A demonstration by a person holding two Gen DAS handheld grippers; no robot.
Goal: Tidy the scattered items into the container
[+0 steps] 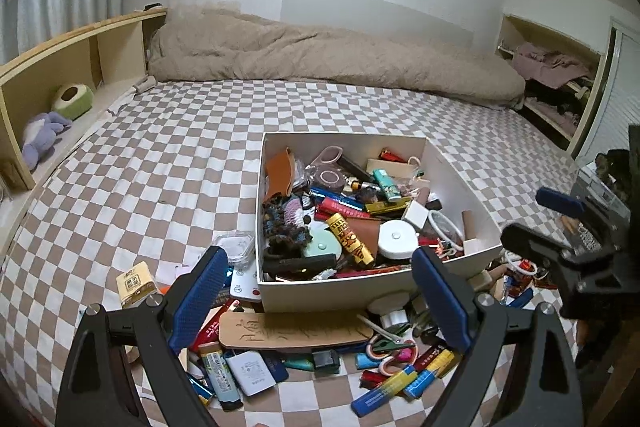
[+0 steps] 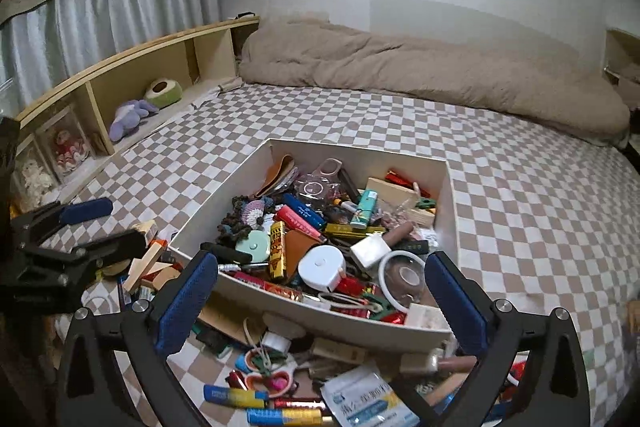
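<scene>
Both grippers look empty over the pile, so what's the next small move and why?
Probably lower the left gripper onto the long tan wooden tag lying just ahead of it. Both grippers are open, the white box is already heaped, and loose items still lie before it.

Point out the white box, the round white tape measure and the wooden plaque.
white box (image 1: 320,293): left wrist view, front wall.
round white tape measure (image 2: 322,265): right wrist view, top face.
wooden plaque (image 1: 292,331): left wrist view, engraved face.

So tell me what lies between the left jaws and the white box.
In the left wrist view, loose clutter lies there: a tan wooden plaque sits right against the white box, with a white remote beside it. The left gripper is open and empty.
</scene>
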